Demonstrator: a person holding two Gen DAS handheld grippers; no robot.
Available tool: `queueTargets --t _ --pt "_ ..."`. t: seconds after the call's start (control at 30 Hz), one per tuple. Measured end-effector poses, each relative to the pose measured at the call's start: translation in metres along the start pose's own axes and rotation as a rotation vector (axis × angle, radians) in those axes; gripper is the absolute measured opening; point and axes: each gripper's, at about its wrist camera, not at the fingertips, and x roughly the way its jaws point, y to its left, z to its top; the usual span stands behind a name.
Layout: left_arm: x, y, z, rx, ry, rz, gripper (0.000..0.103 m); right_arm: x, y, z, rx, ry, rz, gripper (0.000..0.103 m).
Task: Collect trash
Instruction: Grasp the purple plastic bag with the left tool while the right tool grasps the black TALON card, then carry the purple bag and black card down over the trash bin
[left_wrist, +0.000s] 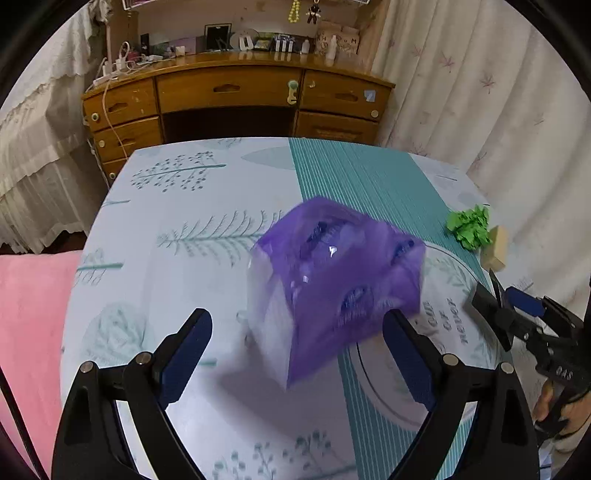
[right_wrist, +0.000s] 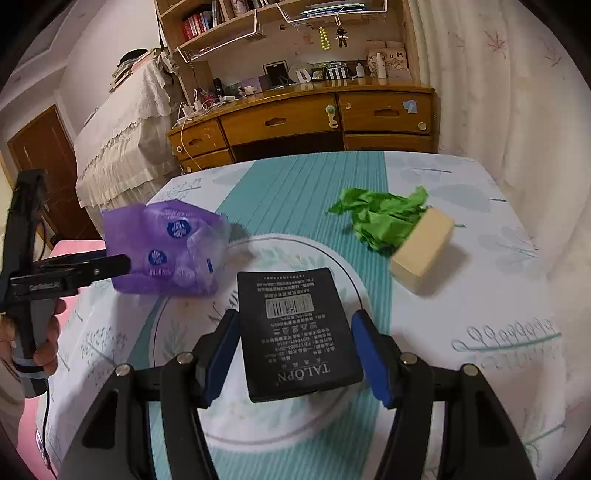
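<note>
Purple tissue pack (left_wrist: 334, 284) sits blurred between the left tool's (left_wrist: 297, 332) spread fingers, above the counter (left_wrist: 177, 206). The right tool (right_wrist: 295, 343) is clamped on a black TALOPN box (right_wrist: 295, 332); crumpled green paper (right_wrist: 380, 218) touches a tan block (right_wrist: 421, 247).

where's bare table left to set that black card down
Free: the left side beyond the purple bag, and the near right corner in front of the beige block. Crowded: the far right, where green paper touches the block. The black card sits between the right gripper fingers.
</note>
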Motion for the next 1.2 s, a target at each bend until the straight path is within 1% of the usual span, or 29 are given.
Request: queueTargets --t 0.07,0.23,0.27,0.3,0.33,0.37,0.43,0.47,0.5,0.53,0.6,0.67,0.77,0.87,1.0,1.03,1.13,1.2 --pt "0.011 -0.004 0.008 0.012 0.019 -0.019 0.092 0.006 0.003 0.004 0.002 -0.001 0.013 0.062" --pt "0.038 -0.016 0.020 0.049 0.058 -0.007 0.092 0.019 0.007 0.008 0.002 0.010 0.038 0.062" --pt "0.046 -0.020 0.021 0.064 0.069 0.002 0.090 0.022 0.007 0.007 0.001 0.014 0.040 0.062" --pt "0.049 -0.021 0.021 0.071 0.070 0.009 0.080 0.024 0.007 0.007 0.001 0.018 0.041 0.062" --pt "0.052 -0.023 0.021 0.076 0.067 0.013 0.062 0.025 0.007 0.006 0.001 0.022 0.044 0.062" --pt "0.055 -0.024 0.020 0.076 0.069 0.008 0.051 0.027 0.007 0.005 -0.001 0.026 0.047 0.062" --pt "0.056 -0.021 0.020 0.047 0.071 -0.027 0.032 0.029 0.008 0.002 -0.006 0.033 0.048 0.062" --pt "0.055 -0.019 0.019 0.037 0.061 -0.038 0.026 0.029 0.008 0.001 -0.007 0.039 0.051 0.062" --pt "0.052 -0.019 0.018 0.033 0.045 -0.037 0.011 0.029 0.008 -0.001 -0.008 0.040 0.050 0.062" --pt "0.049 -0.019 0.017 0.033 0.040 -0.033 0.006 0.028 0.008 -0.003 -0.008 0.041 0.052 0.062" --pt "0.042 -0.020 0.011 0.037 0.029 -0.007 0.004 0.025 0.008 -0.008 -0.004 0.043 0.053 0.062" --pt "0.033 -0.023 0.004 0.043 0.018 0.002 0.003 0.018 0.010 -0.012 0.003 0.040 0.059 0.062" --pt "0.009 -0.027 -0.012 0.041 0.006 -0.009 0.003 0.000 0.015 -0.021 0.012 0.031 0.071 0.062" --pt "-0.024 -0.035 -0.033 0.057 0.001 -0.022 0.003 -0.022 0.023 -0.030 0.018 0.026 0.079 0.062" --pt "-0.085 -0.052 -0.079 0.086 -0.002 -0.048 0.003 -0.062 0.041 -0.050 0.015 0.014 0.100 0.062" --pt "-0.094 -0.055 -0.087 0.091 0.000 -0.048 0.003 -0.073 0.047 -0.057 0.015 0.011 0.108 0.062" --pt "-0.138 -0.065 -0.131 0.112 0.014 -0.060 0.003 -0.106 0.063 -0.080 0.016 0.005 0.140 0.062" --pt "-0.162 -0.067 -0.157 0.124 0.009 -0.057 0.003 -0.130 0.076 -0.100 0.018 0.000 0.164 0.062"
